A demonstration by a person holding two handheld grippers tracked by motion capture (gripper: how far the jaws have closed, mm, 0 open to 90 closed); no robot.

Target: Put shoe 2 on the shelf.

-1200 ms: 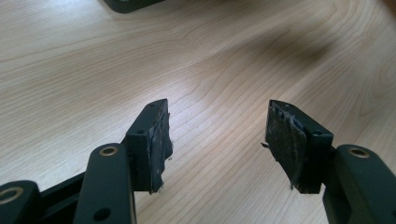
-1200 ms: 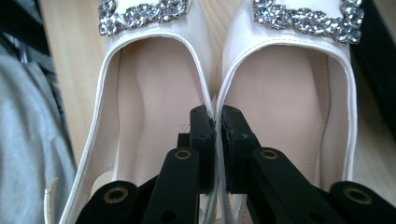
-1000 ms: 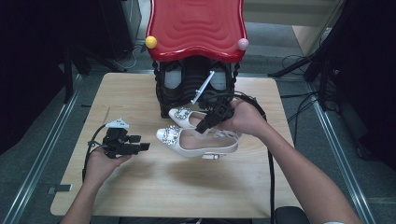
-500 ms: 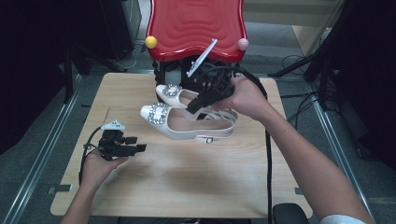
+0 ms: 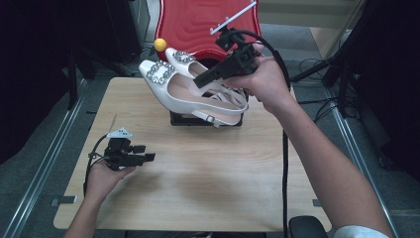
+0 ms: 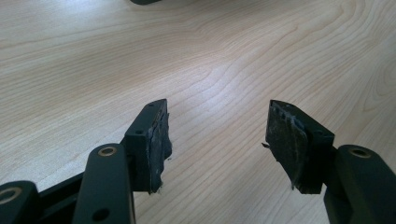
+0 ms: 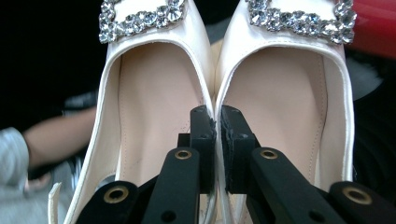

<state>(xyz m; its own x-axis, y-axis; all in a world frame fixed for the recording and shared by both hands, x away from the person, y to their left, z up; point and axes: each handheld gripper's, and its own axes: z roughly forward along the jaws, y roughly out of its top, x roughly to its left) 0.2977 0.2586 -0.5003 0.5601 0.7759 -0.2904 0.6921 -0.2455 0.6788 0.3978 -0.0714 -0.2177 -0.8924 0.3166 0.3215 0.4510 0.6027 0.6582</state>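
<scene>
Between right fingers [image 7: 217, 135]: both white shoes' [image 5: 198, 94] inner walls pinched, lifted off counter [image 5: 208, 178] | left fingers [image 6: 224, 135]: spread, idle | placement pending

The tabletop [image 5: 208, 168] is a light wood board with a fine, wavy grain, and its corners are rounded. It stands on a grey floor [image 5: 44, 148], between two metal rails that run along its left and right sides. At the far edge of the tabletop, near the middle, a black base [image 5: 205, 120] stands directly on the wood. At the near left part, the left tongs [image 5: 143, 154] rest low on the surface, in a hand [image 5: 104, 176] that lies on the wood, and a black cable [image 5: 91, 161] curls beside them.
</scene>
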